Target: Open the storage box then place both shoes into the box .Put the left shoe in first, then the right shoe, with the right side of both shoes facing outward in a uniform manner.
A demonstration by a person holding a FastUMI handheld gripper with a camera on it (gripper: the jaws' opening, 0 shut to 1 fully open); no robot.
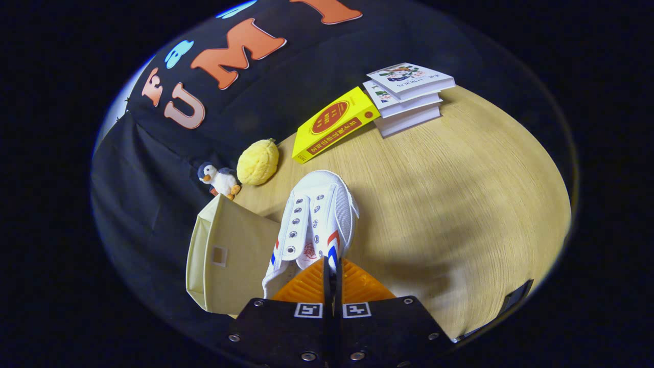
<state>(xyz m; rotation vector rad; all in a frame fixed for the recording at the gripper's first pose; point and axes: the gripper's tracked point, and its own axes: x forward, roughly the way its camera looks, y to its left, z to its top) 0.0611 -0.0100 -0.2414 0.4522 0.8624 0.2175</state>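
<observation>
A white canvas shoe (314, 220) with red and blue side stripes hangs above the wooden table (460, 204), toe pointing away from me. My gripper (332, 266) is shut on the shoe's collar near the heel, both fingers pressed close together on the fabric. Just left of the shoe and below it stands the cream fabric storage box (225, 255); I see one outer wall with a small label window. Its opening and inside are hidden from here.
A yellow plush ball (258, 162) and a small penguin toy (219, 180) sit beyond the box at the table's edge. Farther off lie a yellow book (334, 124) and a stack of white books (409, 94). Bare tabletop stretches right of the shoe.
</observation>
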